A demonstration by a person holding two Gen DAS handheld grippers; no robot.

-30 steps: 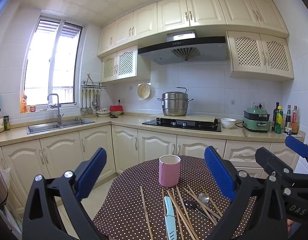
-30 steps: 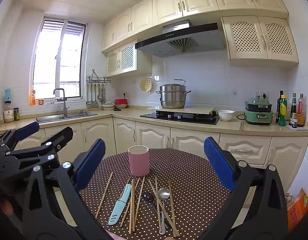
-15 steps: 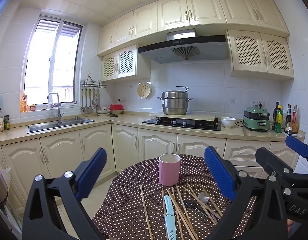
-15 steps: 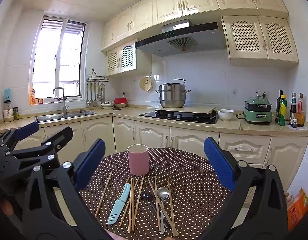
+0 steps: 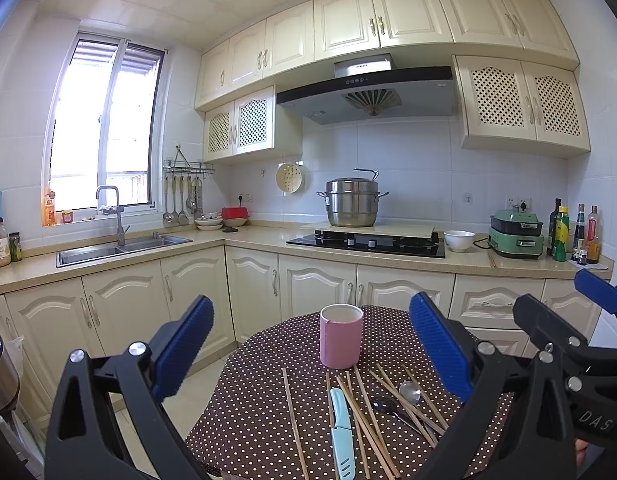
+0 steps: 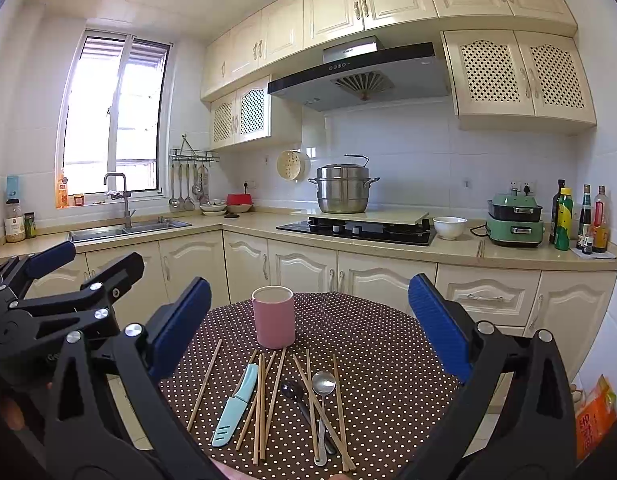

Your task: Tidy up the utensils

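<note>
With both the left gripper (image 5: 308,344) and right gripper (image 6: 310,322) spread wide and empty, pinch the thin, light, stiff chopsticks (image 6: 262,400) mid-length; they'll likely roll, so drop them into the pink cup (image 6: 273,317).

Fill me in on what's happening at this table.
A person holds a gripper in each hand above the table. The left gripper and right gripper are both open and hold nothing. Chopsticks, two spoons and a sheathed knife lie scattered before the pink cup, which stands upright. No utensil shows above its rim, so sorting has not visibly begun.
</note>
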